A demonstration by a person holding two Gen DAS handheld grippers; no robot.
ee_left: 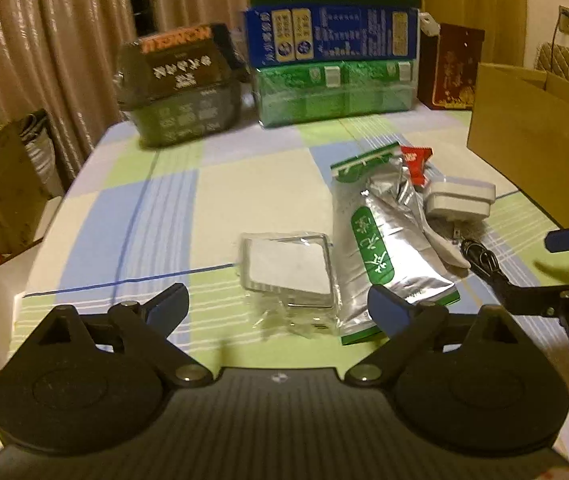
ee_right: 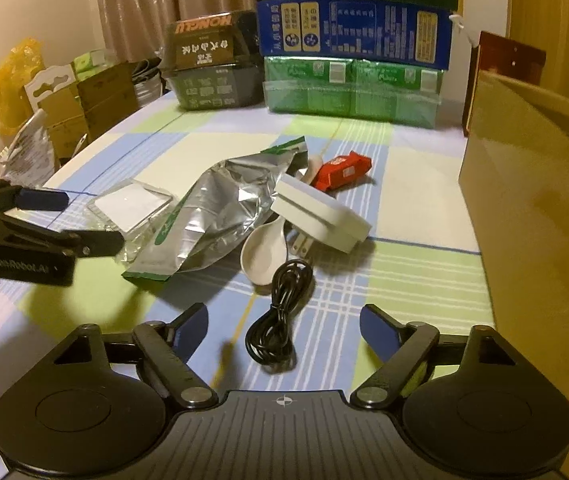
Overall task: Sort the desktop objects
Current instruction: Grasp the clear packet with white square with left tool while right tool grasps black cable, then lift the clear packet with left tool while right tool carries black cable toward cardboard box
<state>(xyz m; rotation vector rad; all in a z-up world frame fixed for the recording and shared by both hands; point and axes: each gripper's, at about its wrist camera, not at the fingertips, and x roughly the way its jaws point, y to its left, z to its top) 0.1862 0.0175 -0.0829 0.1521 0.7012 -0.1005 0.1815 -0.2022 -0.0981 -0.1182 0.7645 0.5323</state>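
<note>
left gripper [ee_left: 278, 308] spread wide, empty | right gripper [ee_right: 284, 334] spread wide, empty | straddle black cable [ee_right: 280, 312] lower center, clench mid-coil, lift clear of spoon [ee_right: 262, 254]

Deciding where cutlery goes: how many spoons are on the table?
1. A white spoon lies beside the silver pouch, its handle running under the white charger. More could be hidden beneath the pouch.
</note>
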